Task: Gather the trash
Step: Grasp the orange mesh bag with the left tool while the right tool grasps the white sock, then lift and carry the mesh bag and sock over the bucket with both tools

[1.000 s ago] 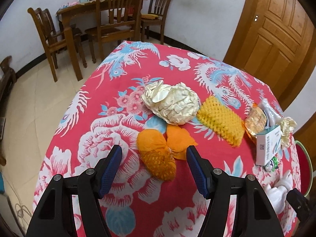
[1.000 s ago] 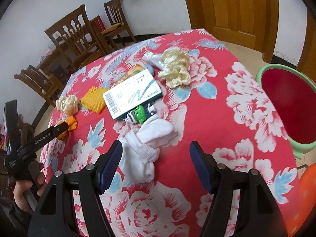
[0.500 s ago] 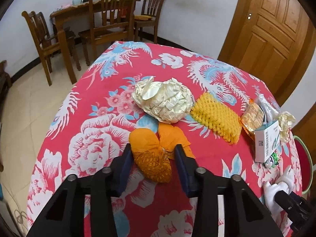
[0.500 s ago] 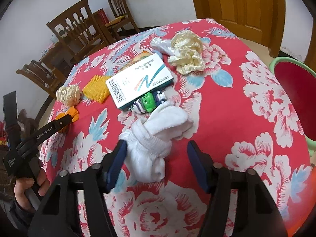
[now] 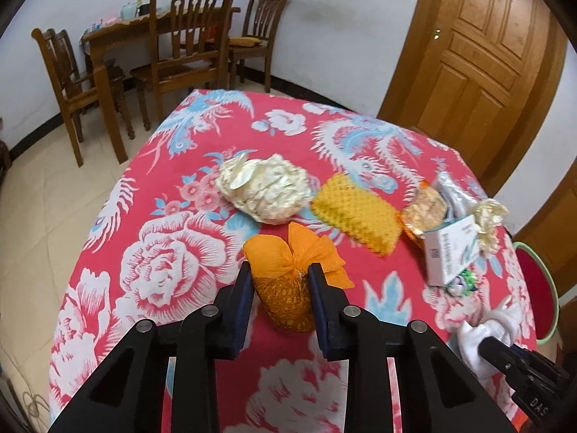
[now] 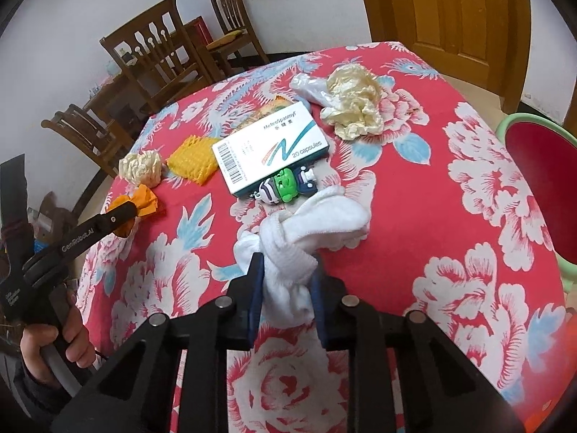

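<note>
My left gripper (image 5: pixel 279 281) is shut on an orange mesh wrapper (image 5: pixel 285 288) lying on the red flowered tablecloth (image 5: pixel 162 252). My right gripper (image 6: pixel 286 274) is shut on a knotted white cloth (image 6: pixel 306 231) near the front of the table. In the right wrist view the left gripper (image 6: pixel 119 216) shows at the far left with the orange wrapper (image 6: pixel 146 200). Other trash on the cloth: a crumpled cream wrapper (image 5: pixel 267 187), yellow foam netting (image 5: pixel 357 213), a white medicine box (image 6: pixel 270 148), a crumpled cream bag (image 6: pixel 355 101).
A small green and blue toy figure (image 6: pixel 286 187) lies beside the box. A snack packet (image 5: pixel 423 213) lies beyond the foam netting. A green-rimmed red bin (image 6: pixel 541 158) stands right of the table. Wooden chairs (image 5: pixel 187 43) and a wooden door (image 5: pixel 479 54) are behind.
Both grippers have moved forward and closed: the left onto the orange mesh wrapper, the right onto the white cloth. A second ago both were open around them.
</note>
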A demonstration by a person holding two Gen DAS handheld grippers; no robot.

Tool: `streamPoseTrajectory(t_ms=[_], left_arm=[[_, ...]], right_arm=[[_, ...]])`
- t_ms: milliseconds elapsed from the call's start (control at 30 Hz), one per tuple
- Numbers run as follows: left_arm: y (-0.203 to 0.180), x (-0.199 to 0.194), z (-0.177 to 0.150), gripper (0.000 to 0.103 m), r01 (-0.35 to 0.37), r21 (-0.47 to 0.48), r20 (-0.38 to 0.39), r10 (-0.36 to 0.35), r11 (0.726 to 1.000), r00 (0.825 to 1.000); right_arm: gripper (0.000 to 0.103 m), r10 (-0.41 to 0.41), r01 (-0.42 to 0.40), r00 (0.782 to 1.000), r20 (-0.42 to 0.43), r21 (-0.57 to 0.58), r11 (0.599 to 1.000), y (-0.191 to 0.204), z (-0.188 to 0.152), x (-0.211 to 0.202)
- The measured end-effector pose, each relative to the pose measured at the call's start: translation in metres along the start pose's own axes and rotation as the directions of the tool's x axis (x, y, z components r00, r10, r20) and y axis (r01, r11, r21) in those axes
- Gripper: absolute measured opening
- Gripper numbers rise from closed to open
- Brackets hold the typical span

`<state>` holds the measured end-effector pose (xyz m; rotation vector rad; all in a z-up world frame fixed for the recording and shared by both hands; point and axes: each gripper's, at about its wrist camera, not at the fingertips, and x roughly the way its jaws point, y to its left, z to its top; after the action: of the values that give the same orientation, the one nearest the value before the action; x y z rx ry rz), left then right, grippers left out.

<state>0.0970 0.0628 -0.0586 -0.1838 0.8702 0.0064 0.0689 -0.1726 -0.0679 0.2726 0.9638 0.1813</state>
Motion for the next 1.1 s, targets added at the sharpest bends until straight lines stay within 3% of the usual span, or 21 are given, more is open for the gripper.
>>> streamPoseTrajectory(t_ms=[567, 1100], left_arm=[[-0.055, -0.039, 0.003, 0.031, 0.092, 0.093, 0.048, -0.096, 0.991, 0.994], [-0.137, -0.053, 0.006, 0.031, 0.186, 0.211, 0.052, -0.201, 0.96, 0.978]], right_arm=[[0.027, -0.017, 0.011, 0.994, 0.105, 0.06, 0.998, -0.032, 0.008, -0.044], [0.027, -0.116, 0.082, 0.969, 0.219, 0.159, 0.984, -0.09, 0.018, -0.098]])
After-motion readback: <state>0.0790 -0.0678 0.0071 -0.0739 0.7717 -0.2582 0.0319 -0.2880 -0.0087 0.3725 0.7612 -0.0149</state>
